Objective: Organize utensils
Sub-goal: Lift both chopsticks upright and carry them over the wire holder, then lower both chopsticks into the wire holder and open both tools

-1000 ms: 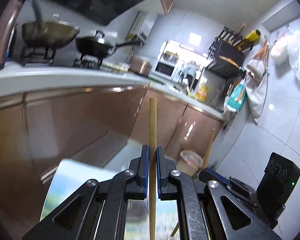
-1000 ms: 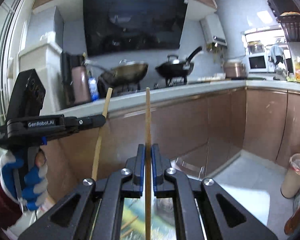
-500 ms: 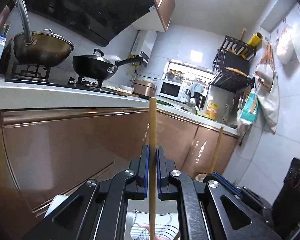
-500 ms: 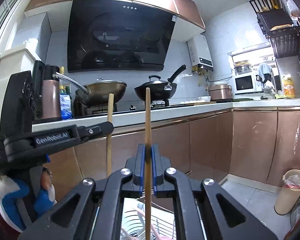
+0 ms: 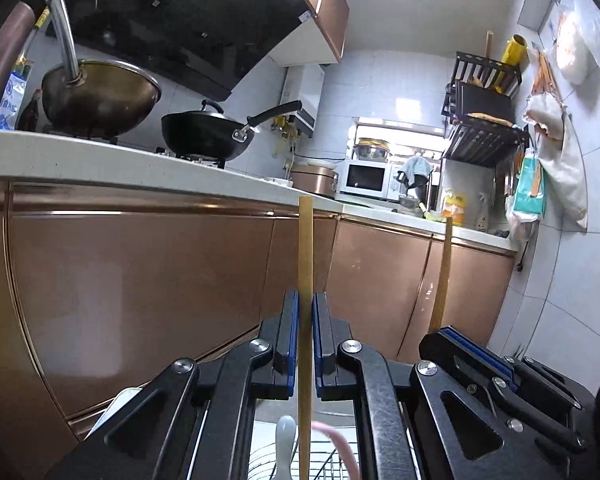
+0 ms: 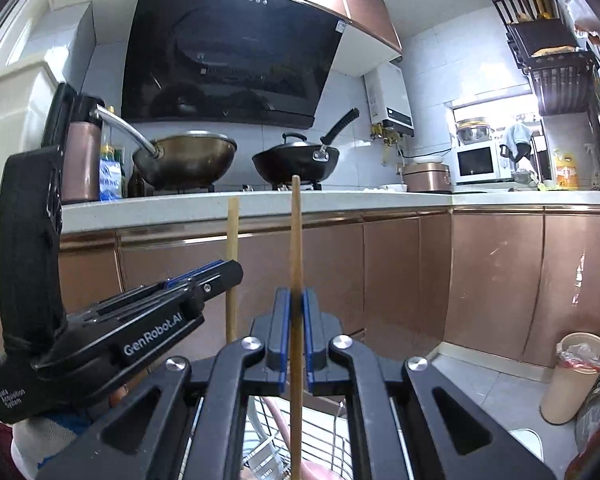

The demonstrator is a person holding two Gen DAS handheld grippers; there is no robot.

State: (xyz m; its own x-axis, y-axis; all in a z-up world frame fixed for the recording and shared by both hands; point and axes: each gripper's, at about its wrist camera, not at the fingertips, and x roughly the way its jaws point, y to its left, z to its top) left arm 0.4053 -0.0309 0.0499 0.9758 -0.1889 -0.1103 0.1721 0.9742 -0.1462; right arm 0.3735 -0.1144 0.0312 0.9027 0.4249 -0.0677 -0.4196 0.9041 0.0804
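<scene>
Left wrist: jaws clamp chopstick [image 5: 305, 256] | right: same [image 6: 296, 240] | wire rack [image 6: 331, 436] below (holds white spoon [image 5: 284, 446])

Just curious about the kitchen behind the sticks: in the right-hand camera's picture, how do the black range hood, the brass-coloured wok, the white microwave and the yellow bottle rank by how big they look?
1. Black range hood, by far.
2. Brass-coloured wok.
3. White microwave, though it stands farther off, so it may really match the wok.
4. Yellow bottle, smallest.

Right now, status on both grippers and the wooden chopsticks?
Left gripper shut on pale wooden chopstick, upright. Right gripper shut on darker wooden chopstick, upright. Wire rack below; nothing blocking.
</scene>
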